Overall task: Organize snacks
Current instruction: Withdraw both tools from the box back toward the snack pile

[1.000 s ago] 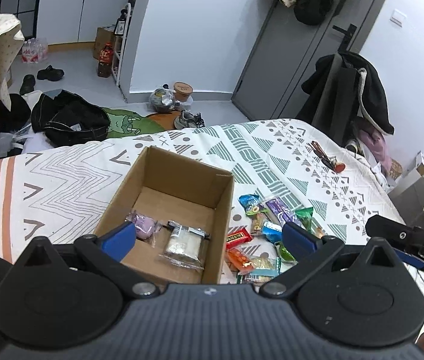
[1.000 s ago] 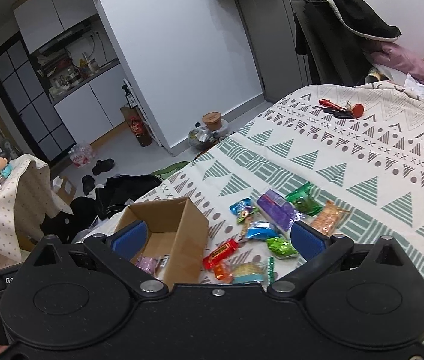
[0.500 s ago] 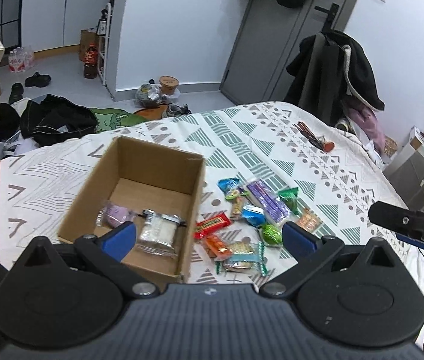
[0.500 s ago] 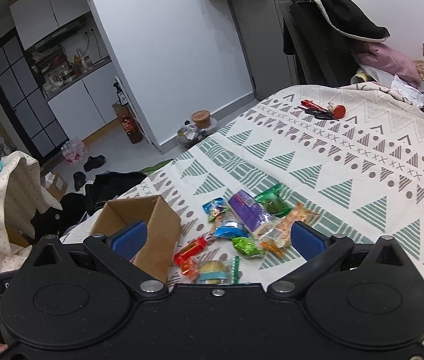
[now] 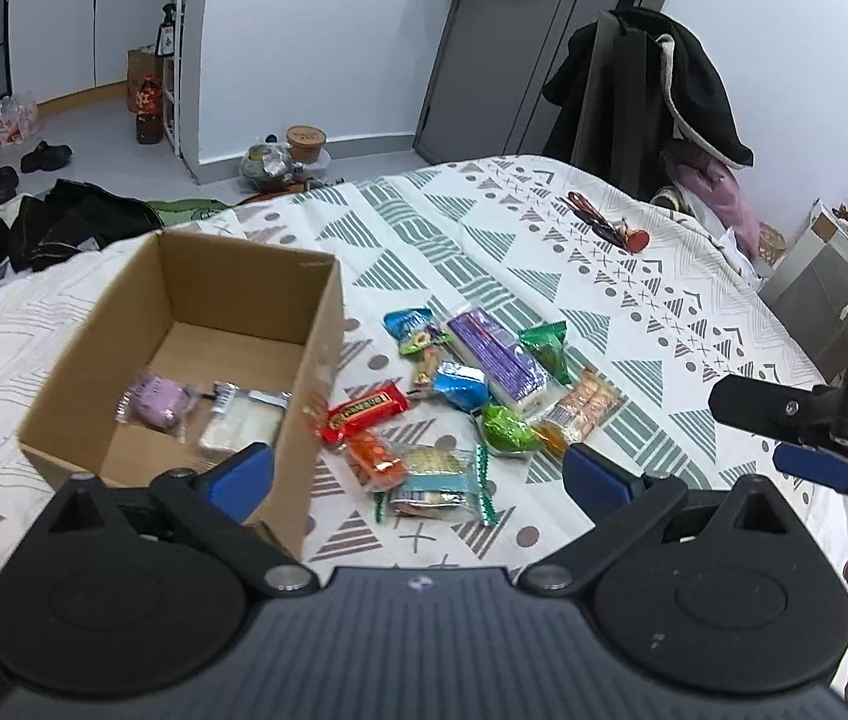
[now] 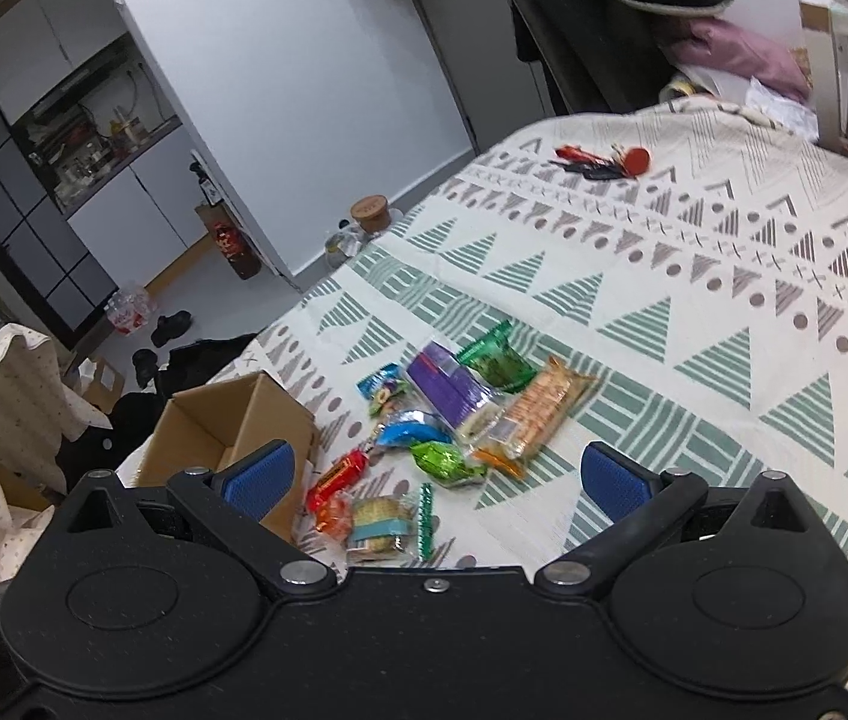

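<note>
Left wrist view: two packets in box [image 5: 195, 324] (both tools [image 5: 417, 480] [image 6: 433, 480] gape, empty).

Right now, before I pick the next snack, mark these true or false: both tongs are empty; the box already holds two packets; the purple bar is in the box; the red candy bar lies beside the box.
1. Both tongs, left and right, are open and empty. True.
2. The cardboard box holds two packets. True.
3. The purple bar is in the box. False: it lies on the bedspread among the loose snacks.
4. The red candy bar lies beside the box. True.
</note>
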`<state>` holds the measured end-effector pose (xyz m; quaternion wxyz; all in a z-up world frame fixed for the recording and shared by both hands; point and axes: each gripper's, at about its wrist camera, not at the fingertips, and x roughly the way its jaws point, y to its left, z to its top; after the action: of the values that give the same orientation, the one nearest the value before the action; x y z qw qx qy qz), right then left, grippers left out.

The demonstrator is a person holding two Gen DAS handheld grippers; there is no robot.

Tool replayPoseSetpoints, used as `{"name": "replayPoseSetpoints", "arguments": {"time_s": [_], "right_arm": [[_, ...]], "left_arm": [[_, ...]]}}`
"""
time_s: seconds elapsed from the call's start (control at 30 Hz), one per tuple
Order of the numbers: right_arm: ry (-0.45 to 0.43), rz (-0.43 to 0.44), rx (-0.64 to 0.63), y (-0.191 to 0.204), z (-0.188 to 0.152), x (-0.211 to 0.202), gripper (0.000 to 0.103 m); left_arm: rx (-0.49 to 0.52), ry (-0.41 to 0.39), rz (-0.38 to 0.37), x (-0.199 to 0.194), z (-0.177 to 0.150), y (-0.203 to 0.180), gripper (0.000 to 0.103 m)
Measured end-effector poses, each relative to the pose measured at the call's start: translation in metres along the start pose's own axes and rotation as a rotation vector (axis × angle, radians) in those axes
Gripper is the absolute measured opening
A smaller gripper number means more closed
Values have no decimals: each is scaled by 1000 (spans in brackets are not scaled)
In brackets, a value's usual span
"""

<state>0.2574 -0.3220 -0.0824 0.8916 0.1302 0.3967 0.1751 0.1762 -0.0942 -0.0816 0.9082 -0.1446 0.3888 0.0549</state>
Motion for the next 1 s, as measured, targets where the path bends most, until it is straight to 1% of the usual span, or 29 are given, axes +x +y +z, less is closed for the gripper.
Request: {"name": "replayPoseSetpoints", "arguments": {"time_s": [0.2,0.3,0.4,0.47,0.53,0.73,0.83,0.93,1.0], "right_arm": [[42,-33,3,-6,-5,18,102],[64,-31,20,-11,-5,27,100],[92,-26,38,-16,-6,39,94],[108,-21,53,-19,-6,47,87],[120,-17,66,-22,-4,56,85],[147,-27,94,-32,0,77,81],[163,-36,98,-36,0,86,81],[179,-39,98,-39,0,95,81],[188,-38,103,-41,0,100,81]], "left_arm": [[-8,5,-19,21,-9,-8,100],[3,14,-23,33,-14,-15,100],[4,12,-10,45,-17,-17,95],[-2,13,-4,54,-18,-18,93],[-3,16,-2,62,-18,-17,92],[-26,34,55,84,-18,-13,91],[9,6,77,90,-19,-17,91],[6,-31,122,91,-20,-20,91],[4,-45,138,93,-20,-20,91]]}}
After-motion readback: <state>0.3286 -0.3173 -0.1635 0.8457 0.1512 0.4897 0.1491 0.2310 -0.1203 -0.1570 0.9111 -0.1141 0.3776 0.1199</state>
